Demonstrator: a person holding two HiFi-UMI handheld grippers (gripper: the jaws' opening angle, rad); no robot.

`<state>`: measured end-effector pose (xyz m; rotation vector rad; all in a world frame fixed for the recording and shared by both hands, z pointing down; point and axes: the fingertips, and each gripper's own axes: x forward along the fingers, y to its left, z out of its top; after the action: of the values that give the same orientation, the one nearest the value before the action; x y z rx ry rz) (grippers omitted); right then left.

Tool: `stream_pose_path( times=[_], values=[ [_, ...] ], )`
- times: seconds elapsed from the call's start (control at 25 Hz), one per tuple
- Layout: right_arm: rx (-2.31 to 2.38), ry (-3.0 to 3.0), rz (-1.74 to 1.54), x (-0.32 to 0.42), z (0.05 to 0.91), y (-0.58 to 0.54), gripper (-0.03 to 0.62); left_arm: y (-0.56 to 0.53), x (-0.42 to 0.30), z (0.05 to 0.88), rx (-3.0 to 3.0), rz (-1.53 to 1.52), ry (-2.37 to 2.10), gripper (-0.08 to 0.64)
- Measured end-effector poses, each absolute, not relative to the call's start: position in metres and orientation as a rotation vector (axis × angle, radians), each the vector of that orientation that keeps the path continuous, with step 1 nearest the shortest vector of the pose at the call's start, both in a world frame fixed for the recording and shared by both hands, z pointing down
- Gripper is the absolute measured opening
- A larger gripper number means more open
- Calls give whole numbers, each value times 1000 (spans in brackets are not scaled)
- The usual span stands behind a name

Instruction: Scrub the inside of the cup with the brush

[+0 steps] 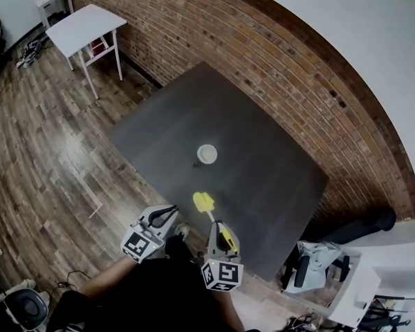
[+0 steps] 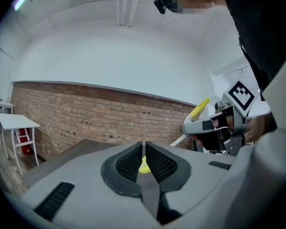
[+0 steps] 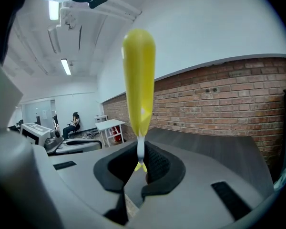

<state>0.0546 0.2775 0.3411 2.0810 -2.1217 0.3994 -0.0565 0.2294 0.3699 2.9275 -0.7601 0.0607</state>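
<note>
cup (image 1: 207, 154) stands upright on the dark table (image 1: 263, 185), near its middle, mouth facing up, pale against the top. nothing touches it, and it's well apart from both of your grippers.

between the cup and you is the brush (image 1: 203, 201). its yellow head is over the table's near part, clear of the cup. a thin white neck runs back from the head into your right gripper (image 1: 218, 225). in the right gripper view the right gripper (image 3: 142, 163) has its jaws pinched narrow on that white neck, and the yellow brush (image 3: 138, 80) reaches away from them toward the brick wall (image 3: 219, 99).

your left gripper (image 1: 167, 214) sits just beside the right one, to its left, off the table's near edge and apart from the brush head. in the left gripper view the left gripper (image 2: 144, 159) has its jaws pressed together with nothing gripped. a sliver of yellow shows through the slit, beyond the pads. the same view shows your right gripper (image 2: 188, 128) off to the side, with the brush's (image 2: 200, 109) yellow handle end sticking up out of it.

farther out, the wood floor (image 1: 48, 158) surrounds the table, the brick wall (image 1: 277, 54) runs behind it, and a small white table (image 1: 83, 30) stands along that wall.
</note>
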Motion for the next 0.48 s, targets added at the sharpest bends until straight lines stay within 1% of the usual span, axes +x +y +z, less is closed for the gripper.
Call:
stream_pose_path(
  times=[0.32, 0.48],
  values=[
    [2023, -2167, 420, 118, 351, 224, 48, 178, 4, 379, 2904, 99, -797, 49],
    [2005, -2168, 424, 138, 358, 203, 48, 160, 19, 391, 2897, 130, -831, 49]
  ],
)
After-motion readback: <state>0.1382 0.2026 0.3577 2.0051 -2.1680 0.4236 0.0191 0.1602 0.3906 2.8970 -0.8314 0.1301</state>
